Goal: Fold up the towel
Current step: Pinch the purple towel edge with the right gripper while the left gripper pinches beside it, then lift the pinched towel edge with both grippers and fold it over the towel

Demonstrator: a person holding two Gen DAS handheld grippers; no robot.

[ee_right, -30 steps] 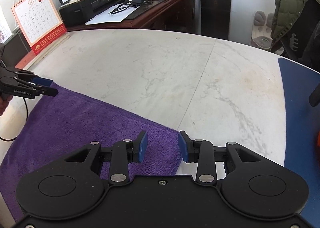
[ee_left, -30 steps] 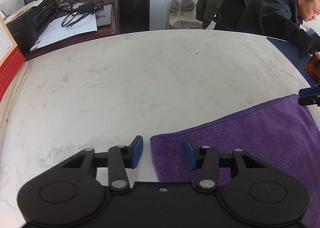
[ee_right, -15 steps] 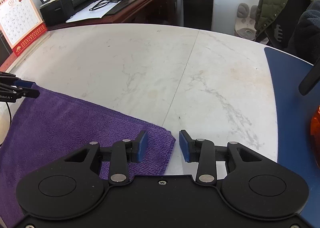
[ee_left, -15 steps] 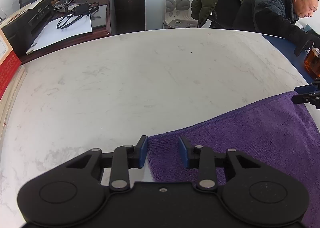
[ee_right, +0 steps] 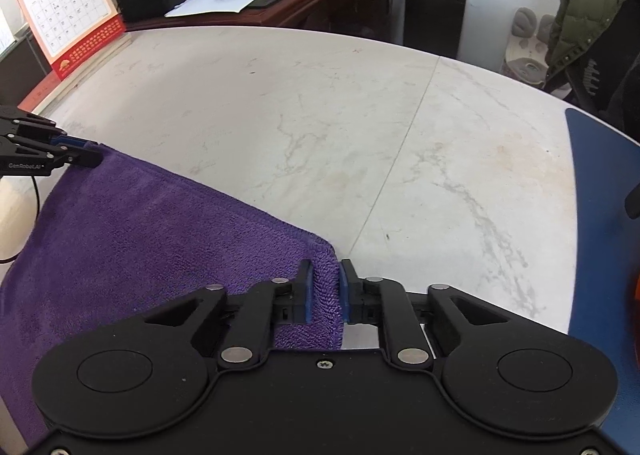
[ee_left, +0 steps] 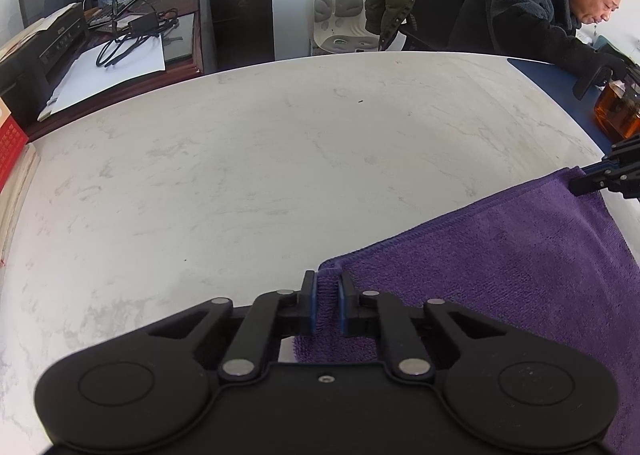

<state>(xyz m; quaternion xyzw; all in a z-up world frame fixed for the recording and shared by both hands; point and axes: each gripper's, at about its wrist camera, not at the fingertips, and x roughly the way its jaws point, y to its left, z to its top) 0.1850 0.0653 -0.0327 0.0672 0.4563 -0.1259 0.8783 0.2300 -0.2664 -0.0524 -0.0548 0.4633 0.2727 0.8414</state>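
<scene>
The near part of the purple towel (ee_left: 500,275) is hidden under both tool bodies. The left tongs (ee_left: 327,305) have just closed on its far left corner, the right tongs (ee_right: 325,295) on its far right corner. The cloth stretches between them over the marble bench (ee_left: 240,159).

"GenRobot.AI" is printed on the left tongs (ee_right: 94,159); the calendar (ee_right: 68,11) shows "12".

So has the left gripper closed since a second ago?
Yes. The left gripper has just been closing and now pinches the purple towel's corner on the table.
</scene>
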